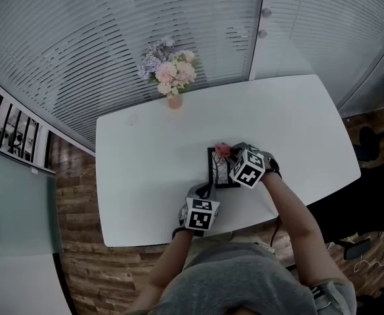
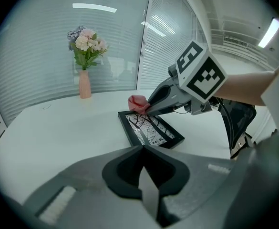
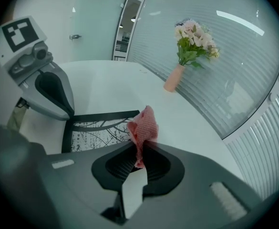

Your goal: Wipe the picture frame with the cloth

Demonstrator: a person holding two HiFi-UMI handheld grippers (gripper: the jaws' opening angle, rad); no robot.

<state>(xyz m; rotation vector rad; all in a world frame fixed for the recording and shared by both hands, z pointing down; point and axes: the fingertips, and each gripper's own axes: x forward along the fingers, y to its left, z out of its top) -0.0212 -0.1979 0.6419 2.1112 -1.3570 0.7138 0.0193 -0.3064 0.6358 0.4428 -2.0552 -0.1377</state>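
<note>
A black picture frame (image 1: pixel 219 176) with a black-and-white print lies flat on the white table (image 1: pixel 146 163), near its front edge. My right gripper (image 1: pixel 228 151) is shut on a pink cloth (image 1: pixel 222 149) and holds it over the frame's far edge. In the right gripper view the cloth (image 3: pixel 144 123) sticks up from the jaws, just above the frame (image 3: pixel 96 135). My left gripper (image 1: pixel 203 190) is shut, its tips against the frame's near corner. The left gripper view shows the frame (image 2: pixel 151 130), the cloth (image 2: pixel 137 102) and the right gripper (image 2: pixel 148 109).
A pink vase of flowers (image 1: pixel 170 74) stands at the table's far edge, before a glass wall with blinds. The table's front edge is close under my arms, with wooden floor below. A dark chair (image 2: pixel 237 118) stands past the table's right side.
</note>
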